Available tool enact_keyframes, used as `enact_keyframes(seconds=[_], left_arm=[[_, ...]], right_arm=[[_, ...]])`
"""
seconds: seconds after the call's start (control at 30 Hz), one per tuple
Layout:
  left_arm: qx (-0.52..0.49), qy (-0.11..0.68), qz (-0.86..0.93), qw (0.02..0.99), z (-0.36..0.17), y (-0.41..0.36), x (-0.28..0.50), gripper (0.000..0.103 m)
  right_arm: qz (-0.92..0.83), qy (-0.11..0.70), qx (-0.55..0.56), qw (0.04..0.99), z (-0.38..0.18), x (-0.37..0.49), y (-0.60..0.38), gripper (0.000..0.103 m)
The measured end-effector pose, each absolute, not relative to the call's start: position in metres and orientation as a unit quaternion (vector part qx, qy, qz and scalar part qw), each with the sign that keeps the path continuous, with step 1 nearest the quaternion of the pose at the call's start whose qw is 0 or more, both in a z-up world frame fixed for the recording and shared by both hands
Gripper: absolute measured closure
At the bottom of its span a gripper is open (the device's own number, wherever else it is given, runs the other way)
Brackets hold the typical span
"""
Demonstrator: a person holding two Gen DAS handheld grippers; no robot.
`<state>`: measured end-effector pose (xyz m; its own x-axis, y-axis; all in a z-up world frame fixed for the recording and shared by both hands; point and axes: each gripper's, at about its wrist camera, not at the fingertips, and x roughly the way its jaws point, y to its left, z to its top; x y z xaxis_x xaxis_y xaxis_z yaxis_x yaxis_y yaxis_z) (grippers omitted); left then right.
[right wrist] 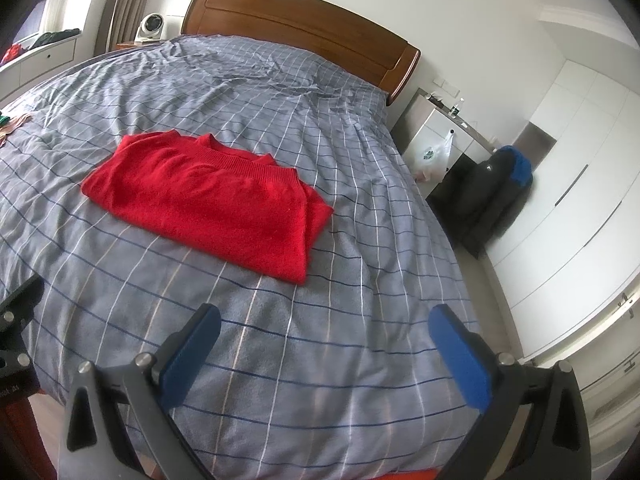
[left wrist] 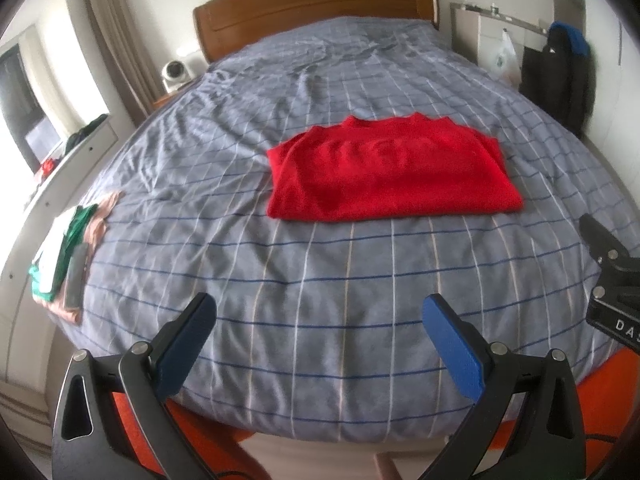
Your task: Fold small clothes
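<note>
Red sweater (left wrist: 390, 172) looks fully folded on the bed (left wrist: 320, 280) (nice rectangle). Left gripper (left wrist: 318, 334) and right gripper (right wrist: 324, 342) both wide open, empty.

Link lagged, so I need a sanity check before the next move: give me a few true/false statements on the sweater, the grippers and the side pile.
1. The red sweater lies folded on the bed. True.
2. The left gripper is shut on the sweater. False: it is open, short of the sweater.
3. The right gripper is open and holds nothing. True.
4. A pile of clothes sits at the bed's left edge. True.
5. The sweater hangs over the headboard. False: it lies mid-bed, apart from the headboard.
</note>
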<state>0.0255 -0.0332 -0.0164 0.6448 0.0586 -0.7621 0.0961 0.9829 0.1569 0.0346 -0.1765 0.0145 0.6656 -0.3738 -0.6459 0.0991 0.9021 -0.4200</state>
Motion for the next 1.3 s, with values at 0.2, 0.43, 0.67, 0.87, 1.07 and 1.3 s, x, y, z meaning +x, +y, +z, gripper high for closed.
enact_keyframes(seconds=[0.2, 0.43, 0.67, 0.87, 1.07, 1.3], left_arm=[[0.082, 0.436, -0.011, 0.896, -0.022, -0.024, 0.036, 0.000], [0.071, 0.446, -0.017, 0.892, -0.027, -0.020, 0.044, 0.000], [0.071, 0.454, -0.023, 0.888, -0.032, -0.023, 0.047, 0.000], [0.065, 0.461, -0.039, 0.884, -0.034, -0.023, 0.050, 0.000], [0.041, 0.466, -0.064, 0.882, -0.037, -0.019, 0.054, 0.000], [0.035, 0.462, -0.073, 0.883, -0.037, -0.019, 0.055, 0.000]], right_arm=[[-0.134, 0.396, -0.182, 0.890, 0.009, 0.040, -0.176, 0.001], [-0.131, 0.397, -0.189, 0.889, 0.009, 0.047, -0.170, 0.001], [-0.131, 0.405, -0.187, 0.885, 0.003, 0.052, -0.172, 0.001], [-0.131, 0.409, -0.188, 0.883, -0.002, 0.053, -0.171, 0.001], [-0.127, 0.415, -0.185, 0.882, -0.007, 0.057, -0.172, 0.001], [-0.125, 0.419, -0.189, 0.879, -0.011, 0.062, -0.168, 0.001]])
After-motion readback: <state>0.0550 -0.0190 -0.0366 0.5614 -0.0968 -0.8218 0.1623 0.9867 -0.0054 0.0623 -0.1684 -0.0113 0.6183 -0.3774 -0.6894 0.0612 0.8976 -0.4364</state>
